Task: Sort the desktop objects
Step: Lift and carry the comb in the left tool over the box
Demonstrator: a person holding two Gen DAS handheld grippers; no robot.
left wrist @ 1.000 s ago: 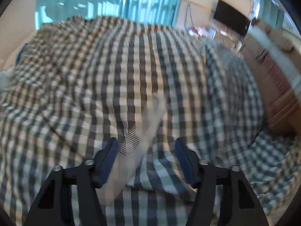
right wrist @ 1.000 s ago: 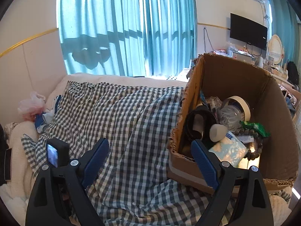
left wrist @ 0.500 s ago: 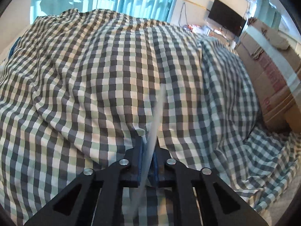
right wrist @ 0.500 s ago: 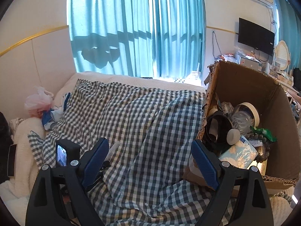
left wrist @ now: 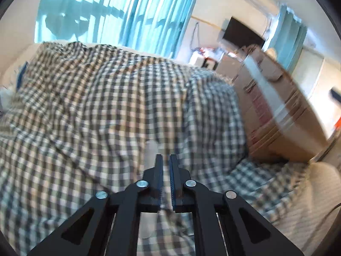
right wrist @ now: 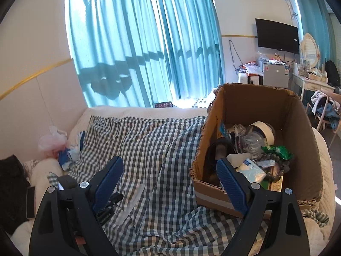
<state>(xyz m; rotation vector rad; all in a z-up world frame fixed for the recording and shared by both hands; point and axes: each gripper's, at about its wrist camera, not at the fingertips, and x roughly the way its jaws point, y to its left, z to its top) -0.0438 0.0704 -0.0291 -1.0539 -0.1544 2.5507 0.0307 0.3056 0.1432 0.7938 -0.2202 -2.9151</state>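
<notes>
Two hand-held grippers hang over a bed covered with a checked cloth (right wrist: 149,138). The left hand-held gripper (left wrist: 165,160) is clenched, its blue-padded jaws drawn almost together with only a thin slit between them. A translucent comb (left wrist: 151,151) shows blurred just to the left of its left finger, its fine teeth facing left, and more of the pale strip shows below, under the fingers. Whether the comb is pinched in the slit or lies on the cloth beneath, I cannot tell. In the right wrist view the same comb (right wrist: 133,202) appears as a pale slanted strip over the cloth, near the bottom left. The right hand-held gripper (right wrist: 168,161) is released, jaws spread wide with nothing between the pads. To its right a cardboard box (right wrist: 298,128) stands open on the bed, its near left corner touching the cloth. Inside lie a roll of tape (right wrist: 264,131), a green packet (right wrist: 277,149), a bead bracelet (right wrist: 281,162) and a blue-and-white pack (right wrist: 251,170). Turquoise curtains (right wrist: 138,42) hang behind the bed.
</notes>
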